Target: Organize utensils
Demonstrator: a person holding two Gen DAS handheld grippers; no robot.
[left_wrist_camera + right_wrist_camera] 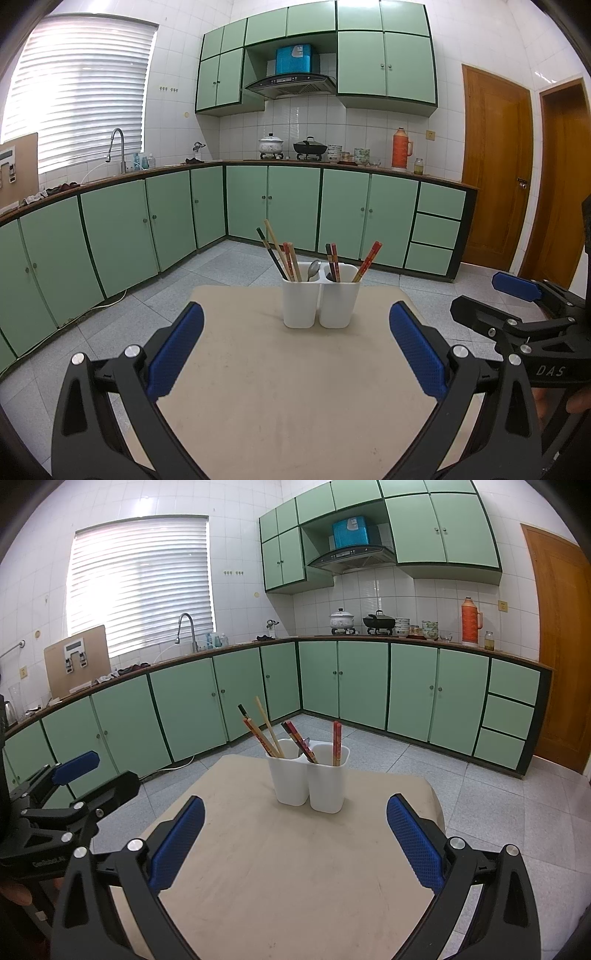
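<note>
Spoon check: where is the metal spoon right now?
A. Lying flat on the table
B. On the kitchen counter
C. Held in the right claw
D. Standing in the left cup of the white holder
D: the spoon stands bowl-up in the left cup of the white holder beside chopsticks; both claws are open and empty.

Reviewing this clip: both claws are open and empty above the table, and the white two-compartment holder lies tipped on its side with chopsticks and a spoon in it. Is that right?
Not quite. The white holder stands upright on the table, as the left wrist view shows. The rest holds: left claw and right claw are open and empty, with chopsticks and a spoon in the holder.
</note>
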